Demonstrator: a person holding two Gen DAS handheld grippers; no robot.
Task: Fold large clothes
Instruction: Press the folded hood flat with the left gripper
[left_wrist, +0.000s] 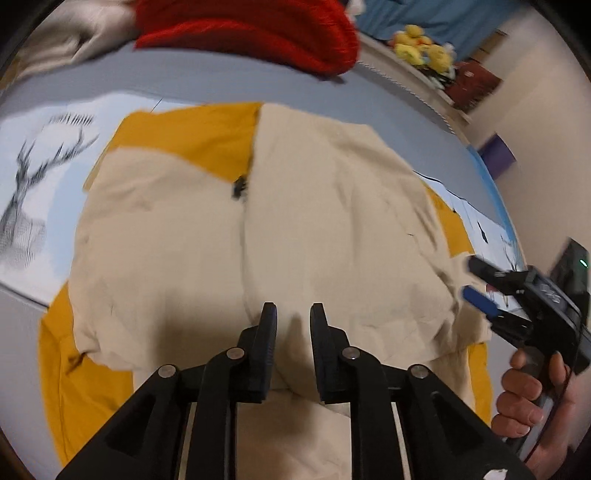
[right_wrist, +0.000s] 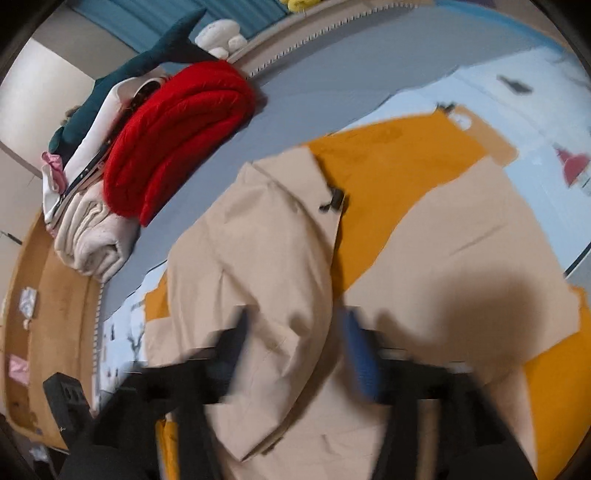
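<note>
grey bedding (left_wrist: 221, 77) carries our beige-and-mustard jacket (left_wrist: 295, 221), front panels folded inward, we judge to narrow it. left gripper (left_wrist: 293, 317) hovers over it, slightly parted, pinching nothing; right gripper (right_wrist: 295, 332) spread, fabric unpressed between.

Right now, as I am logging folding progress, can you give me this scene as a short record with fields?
garment: beige jacket with orange lining, lying spread on the bed, front panels laid inward
surface: grey bed cover with a printed sheet under the jacket
left gripper: over the jacket's near part, jaws slightly apart, nothing between them
right gripper: blurred, jaws apart over a beige fold, not pinching it
other clothes: folded red knit on a cream folded pile at the bed's far side
</note>
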